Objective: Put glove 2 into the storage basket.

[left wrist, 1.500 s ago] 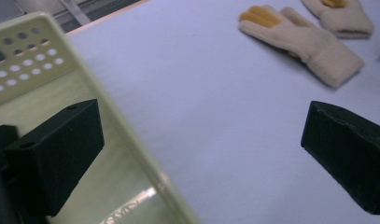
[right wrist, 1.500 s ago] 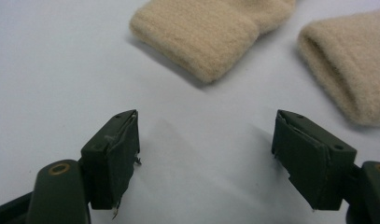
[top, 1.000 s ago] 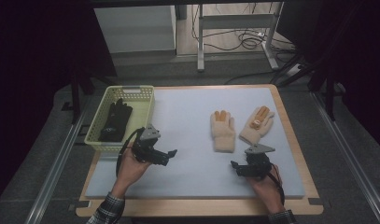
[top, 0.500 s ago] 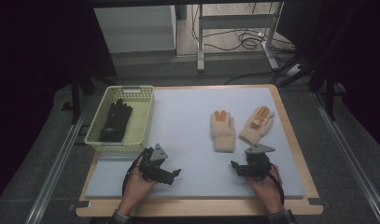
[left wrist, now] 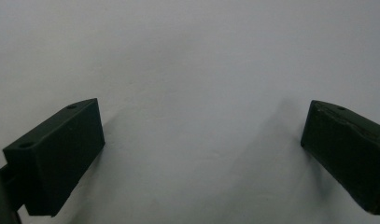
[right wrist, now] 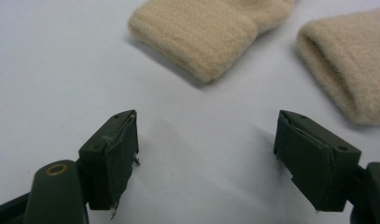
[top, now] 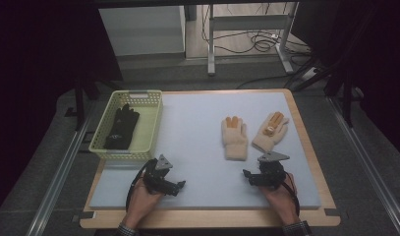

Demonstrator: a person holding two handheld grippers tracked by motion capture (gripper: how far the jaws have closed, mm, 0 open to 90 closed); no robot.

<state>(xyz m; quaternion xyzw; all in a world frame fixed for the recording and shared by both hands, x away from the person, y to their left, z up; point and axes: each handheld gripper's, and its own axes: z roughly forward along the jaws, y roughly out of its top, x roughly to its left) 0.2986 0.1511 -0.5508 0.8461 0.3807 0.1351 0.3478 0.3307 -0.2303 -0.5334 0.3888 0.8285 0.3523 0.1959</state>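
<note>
Pale grey mat (top: pixel 197 147) on a wooden-edged table, both grippers resting near its front edge.
Left gripper (top: pixel 180 185) and right gripper (top: pixel 245 174) have jaws spread wide, holding nothing; two beige gloves (top: pixel 235 138) lie just beyond the right one, and a black glove (top: pixel 121 127) sits in the yellow basket (top: pixel 153 118) at the left edge.

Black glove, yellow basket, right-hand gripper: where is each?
black glove (top: pixel 120 129), high view, its palm.
yellow basket (top: pixel 155 118), high view, its right wall.
right gripper (right wrist: pixel 206 154), right gripper view, between its open jaws.
</note>
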